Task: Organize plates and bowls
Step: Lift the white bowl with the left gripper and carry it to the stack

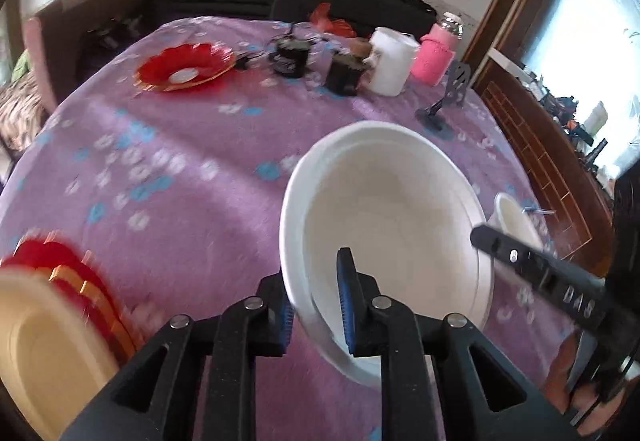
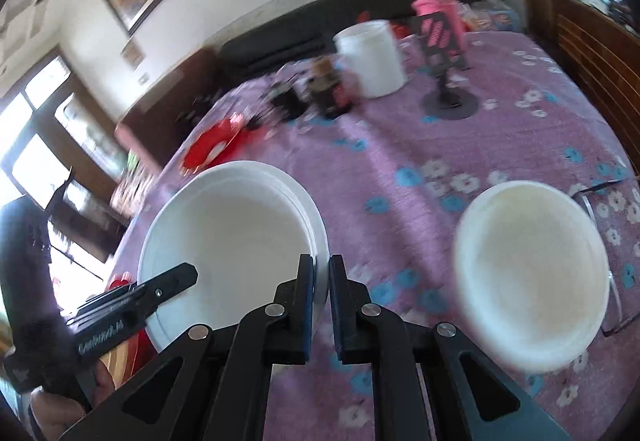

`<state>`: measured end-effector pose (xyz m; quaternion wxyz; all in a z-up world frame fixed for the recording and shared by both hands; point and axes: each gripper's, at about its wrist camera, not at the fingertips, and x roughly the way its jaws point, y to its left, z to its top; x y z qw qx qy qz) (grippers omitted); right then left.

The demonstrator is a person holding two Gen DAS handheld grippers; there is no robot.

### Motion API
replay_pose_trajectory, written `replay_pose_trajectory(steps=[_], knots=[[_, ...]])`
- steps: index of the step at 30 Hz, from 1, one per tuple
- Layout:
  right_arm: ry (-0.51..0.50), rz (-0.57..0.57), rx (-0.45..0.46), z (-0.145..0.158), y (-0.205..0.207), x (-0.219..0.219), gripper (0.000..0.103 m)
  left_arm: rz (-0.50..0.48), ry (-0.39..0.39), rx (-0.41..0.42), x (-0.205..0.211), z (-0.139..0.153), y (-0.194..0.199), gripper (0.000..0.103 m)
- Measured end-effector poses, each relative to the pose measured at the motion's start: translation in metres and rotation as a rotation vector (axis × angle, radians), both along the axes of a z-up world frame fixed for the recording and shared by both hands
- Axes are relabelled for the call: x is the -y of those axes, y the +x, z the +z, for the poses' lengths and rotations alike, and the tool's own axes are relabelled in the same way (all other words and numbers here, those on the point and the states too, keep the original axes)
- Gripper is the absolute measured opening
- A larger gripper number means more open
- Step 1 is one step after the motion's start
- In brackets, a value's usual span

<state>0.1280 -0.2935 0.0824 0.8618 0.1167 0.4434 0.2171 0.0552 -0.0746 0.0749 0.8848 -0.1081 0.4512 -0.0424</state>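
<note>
Both the left gripper (image 1: 320, 305) and the right gripper (image 2: 320, 305) are clamped on opposite rims of the white bowl (image 1: 384, 225), mid-table; open purple tablecloth (image 1: 180, 169) lies left, a smaller white bowl (image 2: 532, 277) right.

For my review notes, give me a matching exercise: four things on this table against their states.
Things:
1. big white bowl
2. small white bowl
3. red plate
4. pink bottle

States:
A. upright at the far edge
B. free on the cloth, nothing touching it
C. rim clamped by both hand-held grippers, left and right
D. flat, far side, white centre

Pairs: 1-C, 2-B, 3-D, 4-A
</note>
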Motion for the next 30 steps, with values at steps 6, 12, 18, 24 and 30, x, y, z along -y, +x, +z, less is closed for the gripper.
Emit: replay_pose_trajectory(steps=[6,12,18,24,30], knots=[[-0.047,0.056,-0.063,-0.018,-0.001,-0.019,0.011,0.013,0.043,-0.023,-0.001,-0.023,-0.016,0.029],[-0.065,0.066,-0.069,-0.024,0.001,-0.024,0.012,0.049,0.099,0.053,0.004,-0.026,-0.026,0.067],[-0.075,0.070,-0.068,-0.026,0.000,-0.028,0.012,0.074,0.201,0.105,0.008,-0.028,-0.028,0.067],[-0.114,0.063,-0.055,-0.029,-0.001,-0.033,0.012,0.079,0.250,0.112,0.009,-0.036,-0.025,0.028],[-0.090,0.045,-0.026,-0.022,-0.004,-0.030,0.009,0.084,0.228,0.132,0.004,-0.031,-0.032,0.021]])
